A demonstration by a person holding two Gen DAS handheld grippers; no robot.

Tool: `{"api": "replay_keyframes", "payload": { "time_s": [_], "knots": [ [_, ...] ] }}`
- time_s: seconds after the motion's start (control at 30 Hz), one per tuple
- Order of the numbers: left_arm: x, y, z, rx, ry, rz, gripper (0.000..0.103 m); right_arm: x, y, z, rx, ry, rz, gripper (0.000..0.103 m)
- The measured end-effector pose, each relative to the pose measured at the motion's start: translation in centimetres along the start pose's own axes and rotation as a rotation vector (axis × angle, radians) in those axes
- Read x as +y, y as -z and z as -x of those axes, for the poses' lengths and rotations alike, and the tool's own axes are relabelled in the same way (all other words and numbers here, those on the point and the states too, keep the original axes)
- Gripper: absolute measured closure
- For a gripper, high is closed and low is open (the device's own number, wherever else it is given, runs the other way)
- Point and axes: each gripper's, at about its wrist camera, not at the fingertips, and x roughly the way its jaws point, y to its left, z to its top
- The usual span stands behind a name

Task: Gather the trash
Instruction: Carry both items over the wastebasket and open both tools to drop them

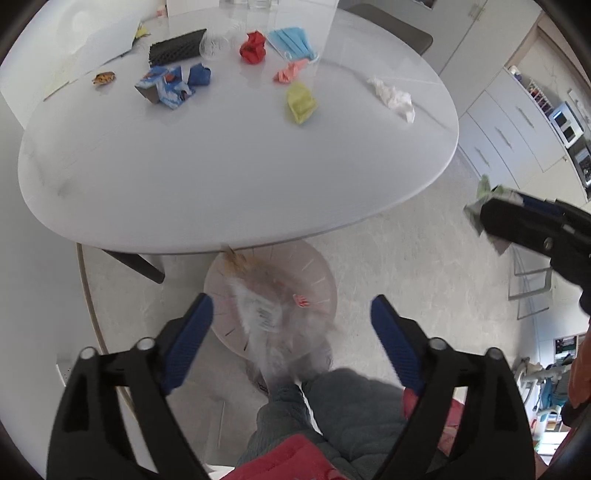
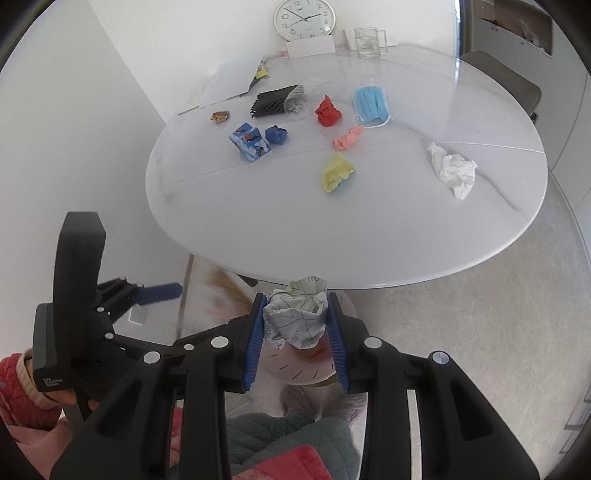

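My left gripper [image 1: 291,325] is open and empty above a pinkish trash bin [image 1: 317,273] on the floor by the table. A blurred clear wrapper [image 1: 262,314] shows in mid-air over the bin. My right gripper [image 2: 295,321] is shut on a crumpled printed paper [image 2: 295,317] above the same bin [image 2: 295,365]; it also shows in the left wrist view [image 1: 491,218]. On the white table [image 2: 351,236] lie a yellow wad [image 2: 336,171], white tissue [image 2: 452,168], pink wad [image 2: 349,137], red wad [image 2: 328,110], blue mask [image 2: 370,103] and blue wrappers [image 2: 251,142].
A black corrugated piece [image 2: 271,99], a tipped clear cup [image 2: 301,98], papers [image 2: 225,85], a glass mug [image 2: 365,42] and a clock [image 2: 304,18] are at the table's far side. A chair [image 2: 517,85] stands behind. The person's legs [image 1: 332,413] are below the grippers.
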Motion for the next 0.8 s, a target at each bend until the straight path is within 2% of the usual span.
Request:
{"api": "replay_keyframes", "payload": {
  "time_s": [0.17,0.37,0.67,0.7,0.73,0.77,0.8],
  "knots": [
    [-0.1,-0.4,0.8,-0.016,-0.007,0.026,0.011,0.0,-0.5,0.1,0.008,-0.007,0.031,0.069],
    [0.0,-0.5,1.7,-0.040,-0.023,0.046,0.011,0.1,-0.7,0.1,0.019,-0.016,0.061,0.069],
    [2.8,0.9,4.4,-0.096,-0.127,0.123,0.008,2.3,-0.4,-1.3,0.082,-0.058,0.148,0.068],
    [3.2,1.0,4.6,-0.100,-0.134,0.132,0.008,2.5,-0.3,-1.5,0.094,-0.067,0.156,0.060],
    [3.5,1.1,4.9,-0.106,-0.140,0.144,0.008,2.8,-0.2,-1.6,0.101,-0.072,0.160,0.041],
    [3.8,1.3,5.1,-0.110,-0.143,0.150,0.008,3.0,-0.1,-1.6,0.106,-0.068,0.161,0.031],
    [4.1,1.4,5.4,-0.114,-0.147,0.158,0.008,3.2,-0.1,-1.5,0.101,-0.057,0.160,0.016]
  ]
}}
